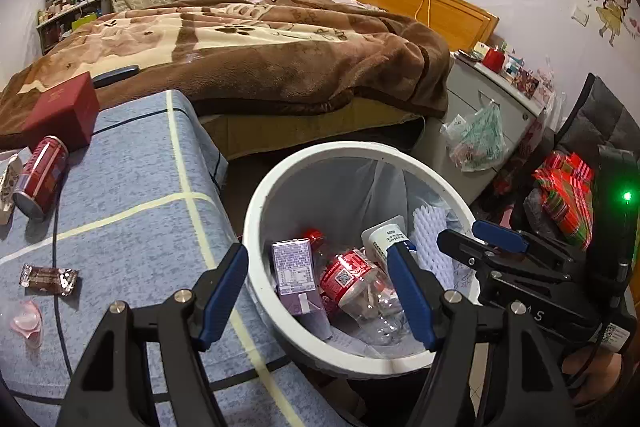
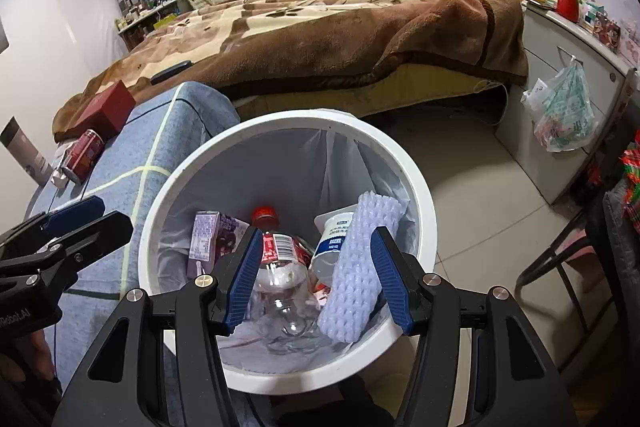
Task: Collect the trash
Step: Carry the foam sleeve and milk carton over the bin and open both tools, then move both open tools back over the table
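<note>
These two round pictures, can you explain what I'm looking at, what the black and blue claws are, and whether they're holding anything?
The claws are hand-held grabbing tools, one in each of a person's hands, each with a wide-angle camera looking along its fingers. One picture is from the left tool, the other from the right tool. Both hover over a white bin holding a clear bottle, a purple carton, a white cup and a white foam sleeve. Both tools are open and hold nothing; the foam sleeve sits loose between the right one's fingers. On the blue-covered surface remain a red can, a brown snack wrapper and a pink scrap.
</note>
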`<state>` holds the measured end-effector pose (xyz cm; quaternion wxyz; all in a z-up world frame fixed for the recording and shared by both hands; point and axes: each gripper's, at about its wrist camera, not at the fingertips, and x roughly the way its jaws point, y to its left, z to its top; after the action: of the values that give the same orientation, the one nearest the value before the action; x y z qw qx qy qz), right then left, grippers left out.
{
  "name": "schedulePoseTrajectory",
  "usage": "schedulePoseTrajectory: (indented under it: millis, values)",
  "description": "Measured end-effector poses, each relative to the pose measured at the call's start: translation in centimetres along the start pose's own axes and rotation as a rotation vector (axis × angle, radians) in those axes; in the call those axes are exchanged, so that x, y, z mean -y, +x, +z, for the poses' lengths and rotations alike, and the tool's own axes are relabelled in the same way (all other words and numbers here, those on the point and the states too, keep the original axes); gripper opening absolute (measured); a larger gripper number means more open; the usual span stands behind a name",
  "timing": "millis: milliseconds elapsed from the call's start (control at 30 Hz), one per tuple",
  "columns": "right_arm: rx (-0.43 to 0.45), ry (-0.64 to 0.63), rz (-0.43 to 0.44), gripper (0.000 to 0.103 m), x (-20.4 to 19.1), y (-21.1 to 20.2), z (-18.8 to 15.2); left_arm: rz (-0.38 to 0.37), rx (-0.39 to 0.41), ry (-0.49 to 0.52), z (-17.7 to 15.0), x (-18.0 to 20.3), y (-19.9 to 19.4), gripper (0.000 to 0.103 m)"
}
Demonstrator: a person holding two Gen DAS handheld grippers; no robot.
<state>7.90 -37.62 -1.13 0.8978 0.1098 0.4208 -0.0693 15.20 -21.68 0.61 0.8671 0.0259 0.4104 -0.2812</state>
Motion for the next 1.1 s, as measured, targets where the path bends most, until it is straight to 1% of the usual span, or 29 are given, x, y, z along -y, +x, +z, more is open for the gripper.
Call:
schedulePoseTrajectory:
  millis: [133, 233, 767, 900, 1000, 1100]
  values:
    - [0.009, -0.003, 0.005, 0.057, -0.3, -0.4, -0.1, 0.011, 0.011, -0.001, -0.3, -0.6, -0.8, 0.074]
    - [0.015, -0.003, 0.002, 0.057, -0.6, -0.5, -0.1, 0.034, 0.025, 0.004, -0.5, -0.8, -1.4, 0.074]
    - [0.031, -0.018, 0.014, 0.057, -2.4, -1.4, -0.3, 0.054, 0.057, -0.018, -1.3, -2.6, -4.0, 0.074]
    - [0.041, -0.021, 0.016, 0.057, -3.0, -1.6, -0.3, 0.084, 0.082, -0.018, -1.7, -3.4, -5.2, 0.074]
    - [0.052, -0.031, 0.018, 0.058, -3.7, -1.9, -0.3, 0.075, 0.087, -0.036, -1.9, -4.1, -6.0, 0.074]
    - [0.063, -0.033, 0.034, 0.058, -4.5, -2.1, -0.4, 0.108, 0.111, -0.036, -2.1, -5.0, -7.1, 0.074]
